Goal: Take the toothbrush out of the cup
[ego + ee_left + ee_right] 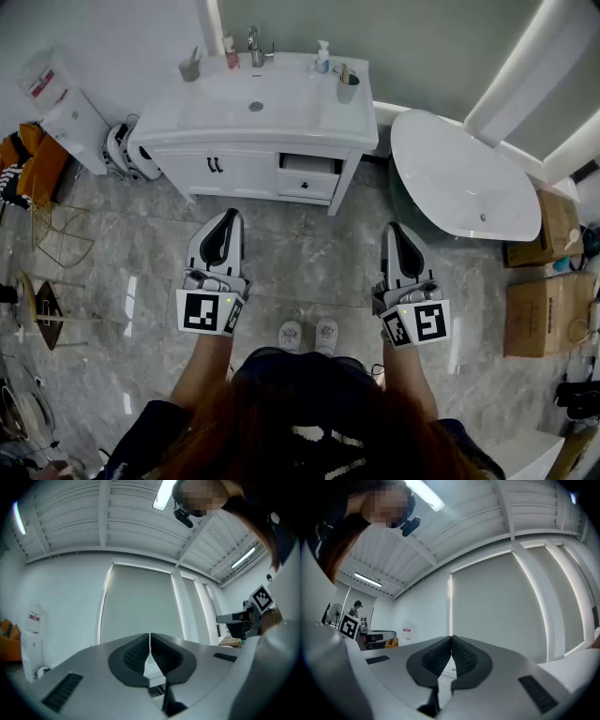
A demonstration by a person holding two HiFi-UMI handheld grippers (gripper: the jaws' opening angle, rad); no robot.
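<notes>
A grey cup (348, 87) with a toothbrush (343, 73) standing in it sits at the right end of the white vanity top (291, 108). A second grey cup (190, 67) with a thin handle in it stands at the left back corner. My left gripper (229, 216) and right gripper (393, 229) hover side by side over the floor, well short of the vanity, both pointing toward it. In the left gripper view the left gripper (150, 637) has its jaws pressed together with nothing between them. The right gripper (451, 639) looks the same in its own view.
A faucet (254, 47), a pink bottle (230, 51) and a soap dispenser (322, 58) line the back of the sink. The vanity drawer (307, 165) is partly open. A white bathtub (464, 178) lies at the right, with cardboard boxes (548, 314) beyond it. My shoes (307, 333) stand on marble floor.
</notes>
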